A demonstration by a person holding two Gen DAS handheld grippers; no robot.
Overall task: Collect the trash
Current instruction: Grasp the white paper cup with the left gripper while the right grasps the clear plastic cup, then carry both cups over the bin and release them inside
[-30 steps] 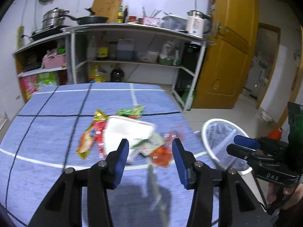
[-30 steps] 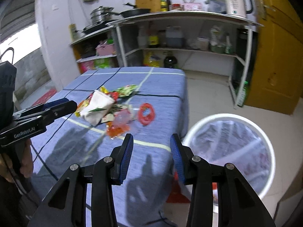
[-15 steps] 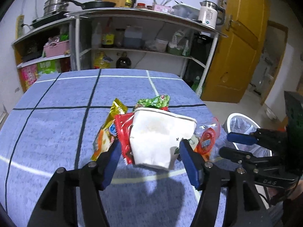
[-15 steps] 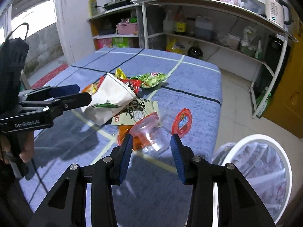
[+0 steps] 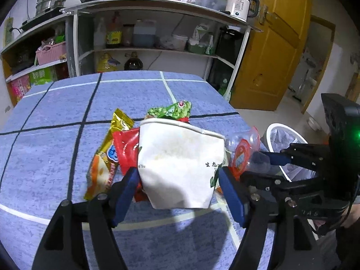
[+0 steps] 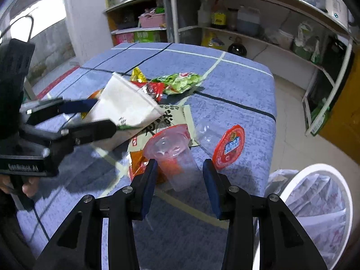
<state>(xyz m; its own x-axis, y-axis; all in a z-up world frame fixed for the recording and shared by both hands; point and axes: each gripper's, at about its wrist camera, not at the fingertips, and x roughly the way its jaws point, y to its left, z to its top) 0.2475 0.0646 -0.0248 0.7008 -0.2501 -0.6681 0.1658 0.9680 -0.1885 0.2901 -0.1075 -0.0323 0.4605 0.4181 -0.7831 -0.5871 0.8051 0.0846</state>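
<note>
A pile of trash lies on the blue checked table (image 5: 56,103). A crushed white paper cup (image 5: 177,164) lies on its side, and my open left gripper (image 5: 177,184) straddles its base. In the right wrist view the left gripper's fingers (image 6: 90,130) flank the same paper cup (image 6: 123,108). My open right gripper (image 6: 180,180) straddles a clear plastic cup with a red rim (image 6: 173,155) lying on its side. Around them lie a green snack bag (image 5: 171,110), a gold wrapper (image 5: 105,153), a red wrapper (image 5: 126,148) and a red foil lid (image 6: 229,146).
A white bin with a plastic liner (image 6: 319,211) stands on the floor off the table's right edge. Kitchen shelves (image 5: 146,51) with bottles and pots stand behind the table. A yellow door (image 5: 274,51) is at the right.
Both grippers have moved forward and down toward the trash pile. The left one now straddles the paper cup and the right one straddles the clear cup. Both stay open.
</note>
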